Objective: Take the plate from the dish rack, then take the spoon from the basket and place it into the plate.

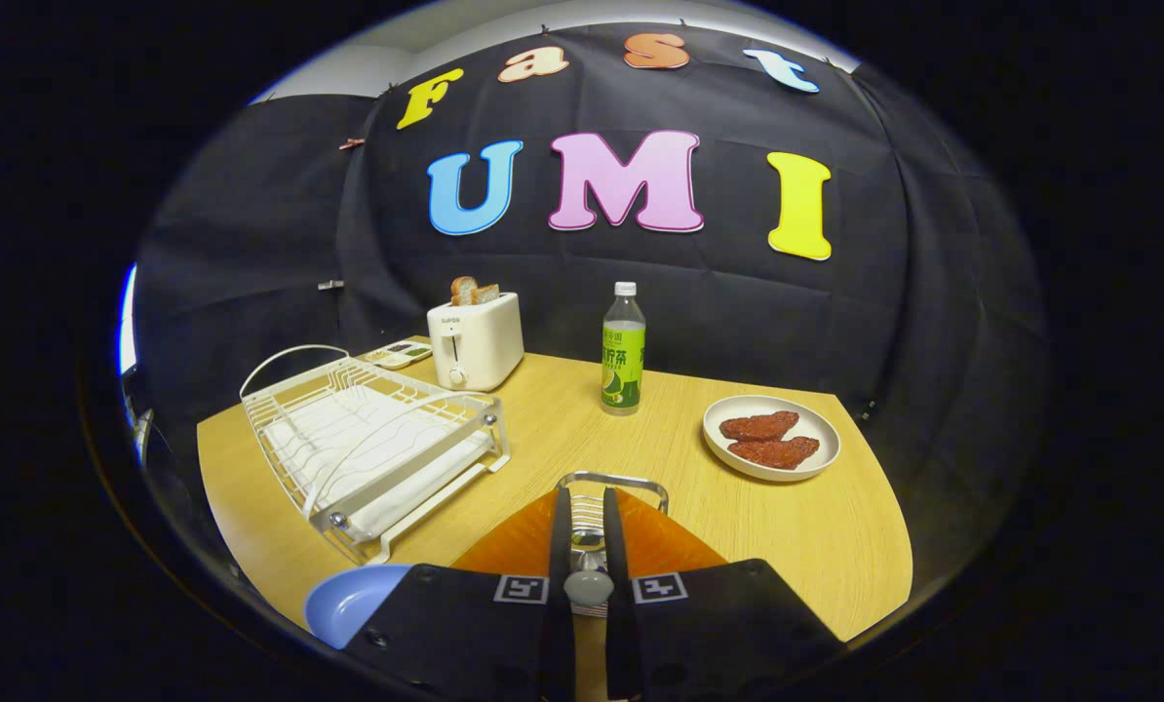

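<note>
A light wooden table (562, 429) stands in front of a black cloth wall. Right at the fingers, a shiny metal spoon (588, 583) is pinched; its round silvery end shows between the two fingers of the gripper (588, 546), which are squeezed close together on it. Under the spoon is an orange basket with a wire handle (679, 546), so the spoon looks like it is just being picked up from there.

From the fingers, at about 8 o'clock, a blue round plate (343, 603) lies on the table, already out of the white wire dish rack (368, 439), which sits at 10 o'clock with nothing in it. So the plate step looks done and the spoon step is the one going on.

I think the next move is to lift the spoon up out of the basket, carry it over toward 8 o'clock, and let go above the blue plate.

Farther off, at 11 o'clock is a white toaster with bread in it (475, 341), at 12 o'clock a green drink bottle (623, 351), and at 2 o'clock a white plate with two brown meat pieces (771, 439).
</note>
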### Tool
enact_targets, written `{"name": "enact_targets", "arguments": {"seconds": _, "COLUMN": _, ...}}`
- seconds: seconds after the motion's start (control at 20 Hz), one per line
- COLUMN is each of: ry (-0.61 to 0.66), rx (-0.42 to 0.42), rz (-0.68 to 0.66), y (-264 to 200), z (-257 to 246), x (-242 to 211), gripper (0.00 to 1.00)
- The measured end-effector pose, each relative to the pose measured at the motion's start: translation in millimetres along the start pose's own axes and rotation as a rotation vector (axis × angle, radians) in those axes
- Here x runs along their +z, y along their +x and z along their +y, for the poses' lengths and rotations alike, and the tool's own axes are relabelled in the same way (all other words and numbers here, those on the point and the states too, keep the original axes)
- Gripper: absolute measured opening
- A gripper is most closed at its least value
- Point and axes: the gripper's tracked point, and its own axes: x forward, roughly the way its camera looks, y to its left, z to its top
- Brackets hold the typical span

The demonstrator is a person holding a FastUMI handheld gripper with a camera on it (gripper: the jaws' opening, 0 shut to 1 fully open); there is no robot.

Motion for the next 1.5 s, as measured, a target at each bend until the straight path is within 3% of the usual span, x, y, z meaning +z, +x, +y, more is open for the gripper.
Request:
{"name": "enact_targets", "arguments": {"seconds": 0.3, "ry": -0.011, "rx": -0.058, "rz": 0.025, "y": -31.5, "z": -5.7, "x": 49.2, "gripper": 0.16}}
{"name": "enact_targets", "arguments": {"seconds": 0.6, "ry": 0.049, "rx": -0.079, "rz": 0.055, "y": -83.3, "z": 40.7, "x": 75.7, "gripper": 0.16}}
{"name": "enact_targets", "arguments": {"seconds": 0.9, "ry": 0.027, "rx": -0.076, "rz": 0.080, "y": -96.4, "z": 100.4, "x": 48.7, "gripper": 0.16}}
{"name": "enact_targets", "arguments": {"seconds": 1.3, "ry": 0.037, "rx": -0.130, "rz": 0.235, "y": -63.2, "z": 116.7, "x": -45.0, "gripper": 0.17}}
{"name": "enact_targets", "arguments": {"seconds": 1.5, "ry": 0.023, "rx": -0.144, "rz": 0.239, "y": -63.2, "z": 123.5, "x": -48.5, "gripper": 0.17}}
